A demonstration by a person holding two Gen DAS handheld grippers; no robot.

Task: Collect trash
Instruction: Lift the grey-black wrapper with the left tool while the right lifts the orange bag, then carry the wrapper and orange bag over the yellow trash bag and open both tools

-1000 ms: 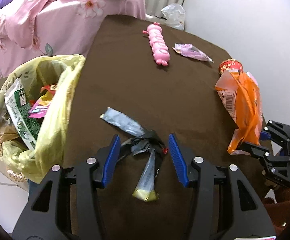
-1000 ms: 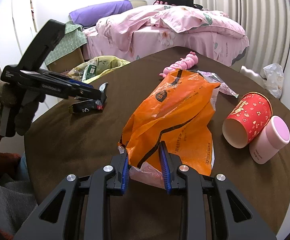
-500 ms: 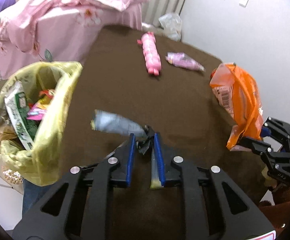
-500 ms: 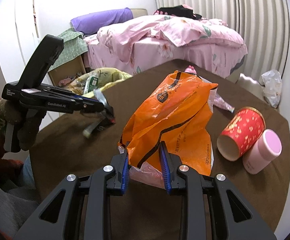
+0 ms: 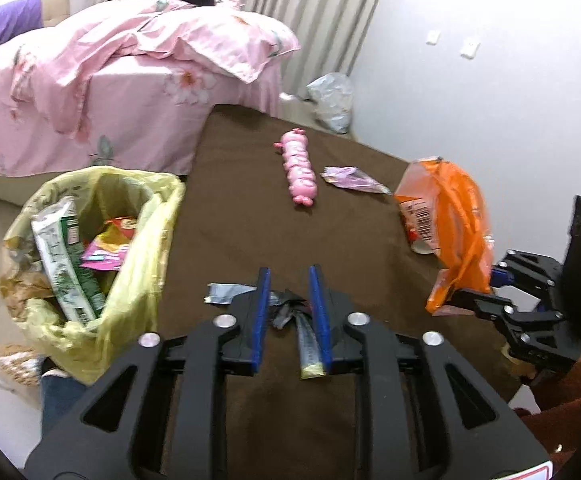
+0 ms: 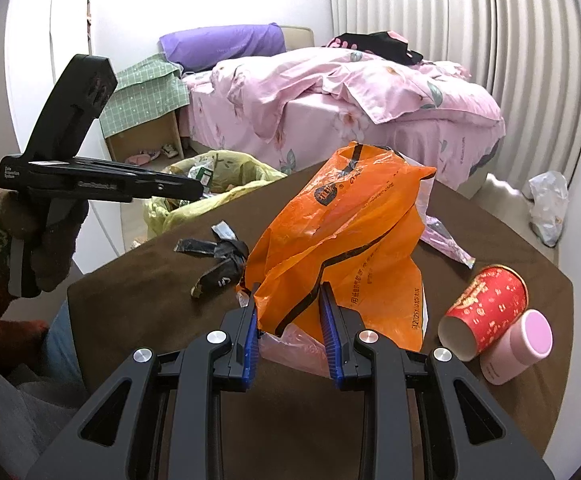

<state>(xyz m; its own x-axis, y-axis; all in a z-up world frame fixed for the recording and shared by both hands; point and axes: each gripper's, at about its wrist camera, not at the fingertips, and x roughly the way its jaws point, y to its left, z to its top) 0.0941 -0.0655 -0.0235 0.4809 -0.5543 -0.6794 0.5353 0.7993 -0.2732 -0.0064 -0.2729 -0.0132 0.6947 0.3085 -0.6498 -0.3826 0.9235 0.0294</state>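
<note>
The right tongs (image 6: 288, 292) are clamped on the lower edge of the orange bag (image 6: 342, 232). The left tongs (image 5: 288, 276), jaws just opening, hover part-open and grip nothing, above the dark wrapper (image 6: 222, 256) lying on the tabletop (image 6: 130, 320). The wrapper pickup looks unfinished, so the left tongs need to drop and re-grip it before going to the yellow-lined bin (image 5: 162, 208).

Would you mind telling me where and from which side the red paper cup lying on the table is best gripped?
Grip the red paper cup across its sidewall, near the middle, coming down from above. It lies on its side on the brown table, open mouth toward the camera, so the rounded wall faces up. The pink-capped bottle lies against its right side, so put one finger in the open mouth and one on top rather than squeezing from both flanks.
</note>
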